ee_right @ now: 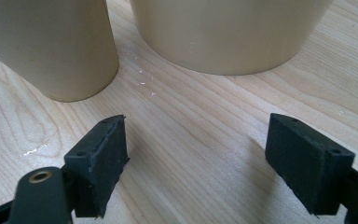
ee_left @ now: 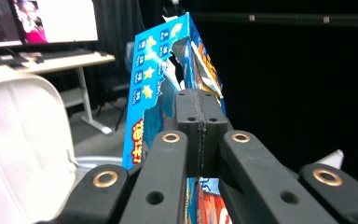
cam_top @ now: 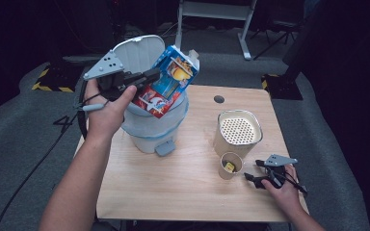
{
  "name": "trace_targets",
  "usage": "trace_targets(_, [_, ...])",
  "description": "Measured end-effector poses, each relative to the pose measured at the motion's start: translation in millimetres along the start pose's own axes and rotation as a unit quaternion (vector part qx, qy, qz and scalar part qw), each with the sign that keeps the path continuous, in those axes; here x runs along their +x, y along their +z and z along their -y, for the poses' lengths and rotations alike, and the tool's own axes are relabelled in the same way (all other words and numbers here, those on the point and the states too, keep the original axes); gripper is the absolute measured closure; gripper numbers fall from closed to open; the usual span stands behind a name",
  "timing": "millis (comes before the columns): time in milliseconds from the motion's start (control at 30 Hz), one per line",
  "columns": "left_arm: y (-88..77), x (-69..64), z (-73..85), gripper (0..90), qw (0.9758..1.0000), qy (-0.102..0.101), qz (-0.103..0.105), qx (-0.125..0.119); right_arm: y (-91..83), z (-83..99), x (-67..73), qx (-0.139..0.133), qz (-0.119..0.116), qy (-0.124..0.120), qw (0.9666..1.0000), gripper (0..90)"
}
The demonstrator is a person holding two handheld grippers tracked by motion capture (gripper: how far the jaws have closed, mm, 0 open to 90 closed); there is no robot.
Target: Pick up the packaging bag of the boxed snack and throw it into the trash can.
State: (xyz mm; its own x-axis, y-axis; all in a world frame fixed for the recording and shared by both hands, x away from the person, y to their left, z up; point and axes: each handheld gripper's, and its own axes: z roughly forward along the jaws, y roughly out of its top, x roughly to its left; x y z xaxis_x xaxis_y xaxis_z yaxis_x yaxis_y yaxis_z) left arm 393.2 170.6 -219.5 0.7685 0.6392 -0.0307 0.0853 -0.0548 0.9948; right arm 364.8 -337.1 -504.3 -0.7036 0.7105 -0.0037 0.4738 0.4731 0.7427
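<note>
Left gripper [cam_top: 149, 77]: clenched on a thin edge of the blue-and-red snack carton [cam_top: 171, 82], at the far left of the wooden table [cam_top: 183, 192]. Carton held tilted over the mouth of the white pedal bin [cam_top: 151, 130], lid [cam_top: 137, 50] standing open behind it; judged as positioned for dropping into the bin. Grip on the edge rather than the body, probably because the flattened, torn carton offers only that thin wall to the jaws.

Right gripper [cam_top: 253, 171]: released, jaws wide apart, nothing between them, resting low at the near right just beside the small paper cup [cam_top: 231, 166] and the larger perforated-top container [cam_top: 238, 132]; judged as parked and clear of the disposal.

High view: overall layout, a yellow item inside the small cup, the foot pedal at the bin base.

Left gripper view: pads [ee_left: 189, 121] pressed together on the carton [ee_left: 154, 88], torn opening at its top, a desk with monitor [ee_left: 42, 23] behind.

Right gripper view: bare wood grain [ee_right: 191, 140] between the pads [ee_right: 100, 163], both container bases standing flat.
</note>
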Motion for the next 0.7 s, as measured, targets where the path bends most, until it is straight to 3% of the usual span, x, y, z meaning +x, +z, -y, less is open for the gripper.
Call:
trace_targets(33, [-0.9,4.4,-1.8,89.6,0.9999,-0.005,-0.007,-0.014,0.0,0.0,0.0,0.000,0.000,0.000,1.0000,20.8])
trace_targets(300, [3.7,21.1,-7.8,89.6,0.9987,-0.008,-0.027,-0.043,0.0,0.0,0.0,0.000,0.000,0.000,1.0000,20.8])
trace_targets(400, [8.3,27.6,-8.6,89.6,0.9976,-0.005,-0.045,-0.052,0.0,0.0,0.0,0.000,0.000,0.000,1.0000,20.8])
trace_targets(700, [24.1,39.1,-8.6,89.6,0.9962,0.011,-0.076,-0.041,0.0,0.0,0.0,0.000,0.000,0.000,1.0000,20.8])
